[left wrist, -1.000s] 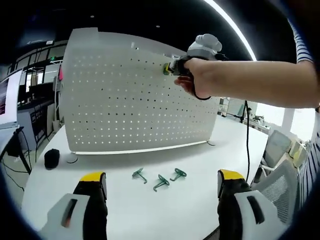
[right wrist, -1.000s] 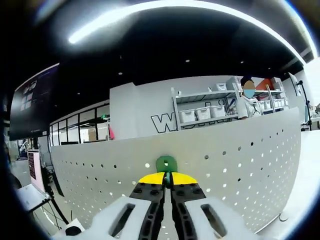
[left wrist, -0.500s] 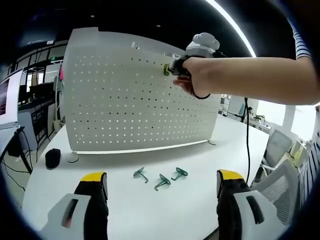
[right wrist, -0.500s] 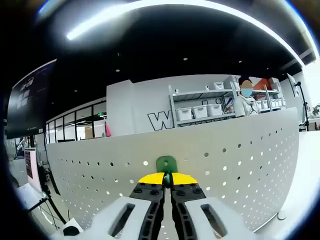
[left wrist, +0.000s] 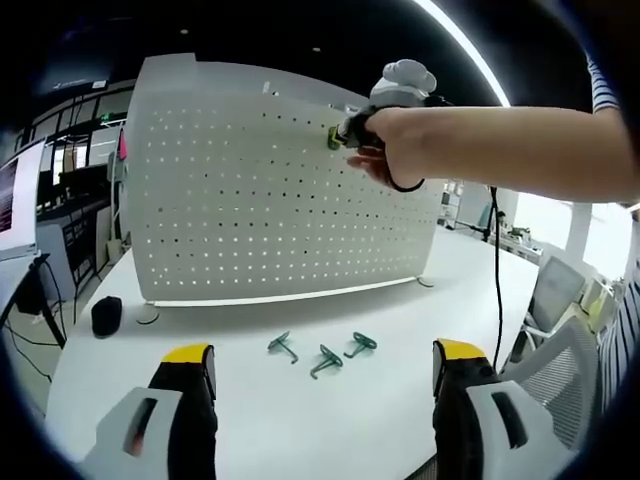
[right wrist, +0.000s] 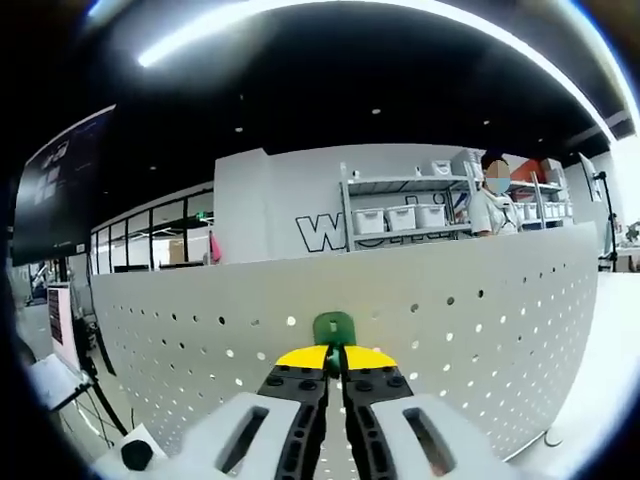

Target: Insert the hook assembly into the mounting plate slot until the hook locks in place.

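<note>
A white pegboard (left wrist: 270,190) stands upright on the table. My right gripper (right wrist: 335,357) is shut on a green hook (right wrist: 334,328), whose flat head is against the top rows of the pegboard (right wrist: 470,320). In the left gripper view that hook (left wrist: 334,138) shows near the board's upper edge, held by the right gripper (left wrist: 352,134) in a person's hand. Three more green hooks (left wrist: 320,352) lie on the table in front of the board. My left gripper (left wrist: 318,372) is open low over the table's near side, nothing between its yellow-tipped jaws.
A black round object (left wrist: 104,315) sits at the board's left foot on the white table (left wrist: 300,420). A black cable (left wrist: 495,280) hangs from the right gripper. Chairs (left wrist: 555,300) stand at the right. Shelves with boxes (right wrist: 410,215) and a person (right wrist: 492,200) are behind the board.
The right gripper with the hook has risen slightly along the board's top rows. The left gripper has not moved.
</note>
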The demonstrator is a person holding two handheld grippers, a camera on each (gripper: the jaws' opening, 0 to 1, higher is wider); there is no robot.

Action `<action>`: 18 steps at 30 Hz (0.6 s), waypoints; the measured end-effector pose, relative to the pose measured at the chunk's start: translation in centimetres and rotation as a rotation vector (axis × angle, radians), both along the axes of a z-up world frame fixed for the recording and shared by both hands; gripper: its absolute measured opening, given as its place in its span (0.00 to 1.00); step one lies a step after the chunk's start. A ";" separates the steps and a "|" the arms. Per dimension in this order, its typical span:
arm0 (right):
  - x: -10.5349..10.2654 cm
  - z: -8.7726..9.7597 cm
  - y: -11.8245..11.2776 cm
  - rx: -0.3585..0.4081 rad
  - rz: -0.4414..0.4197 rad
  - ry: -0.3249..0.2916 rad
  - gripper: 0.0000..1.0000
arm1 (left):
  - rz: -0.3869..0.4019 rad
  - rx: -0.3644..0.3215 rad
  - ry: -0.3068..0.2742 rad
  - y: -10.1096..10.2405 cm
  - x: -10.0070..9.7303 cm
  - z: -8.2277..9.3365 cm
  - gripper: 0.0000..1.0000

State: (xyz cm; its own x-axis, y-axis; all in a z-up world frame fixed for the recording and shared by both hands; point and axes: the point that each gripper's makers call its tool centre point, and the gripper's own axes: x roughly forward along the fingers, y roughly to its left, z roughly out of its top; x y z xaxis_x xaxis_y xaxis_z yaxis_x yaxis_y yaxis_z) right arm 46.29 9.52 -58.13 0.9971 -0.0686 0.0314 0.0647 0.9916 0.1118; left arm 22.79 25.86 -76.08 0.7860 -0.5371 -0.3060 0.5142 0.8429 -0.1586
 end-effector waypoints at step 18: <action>-2.0 1.3 0.5 -0.057 0.065 -0.011 0.21 | 0.005 0.018 0.014 0.2 0.0 -0.4 0.90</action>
State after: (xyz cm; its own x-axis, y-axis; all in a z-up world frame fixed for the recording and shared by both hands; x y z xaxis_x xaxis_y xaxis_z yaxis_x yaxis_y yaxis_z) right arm 44.31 10.00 -56.82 0.9990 -0.0012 0.0446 -0.0013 0.9985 0.0552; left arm 22.79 26.05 -76.47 0.7845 -0.5273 -0.3264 0.5078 0.8483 -0.1501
